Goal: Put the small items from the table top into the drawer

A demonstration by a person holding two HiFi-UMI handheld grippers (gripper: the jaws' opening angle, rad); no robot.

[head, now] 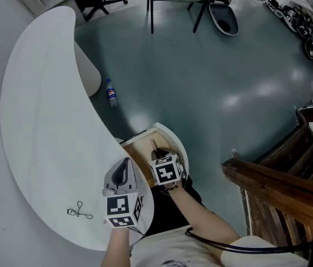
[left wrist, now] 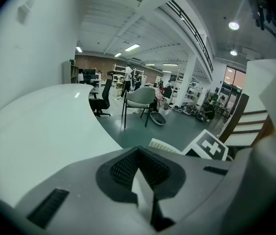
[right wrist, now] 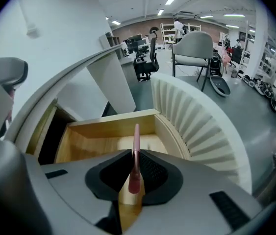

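My right gripper is shut on a thin pink stick-like item, which points forward over the open wooden drawer. In the head view the right gripper hangs above the drawer at the white table's inner edge. My left gripper sits just left of it over the table rim, with its jaws together and nothing between them. A small black wire-like item lies on the table top near the front edge.
The drawer's ribbed white curved front stands to the right of the opening. A plastic bottle lies on the floor beyond the table. A grey chair and a wooden stair rail are nearby.
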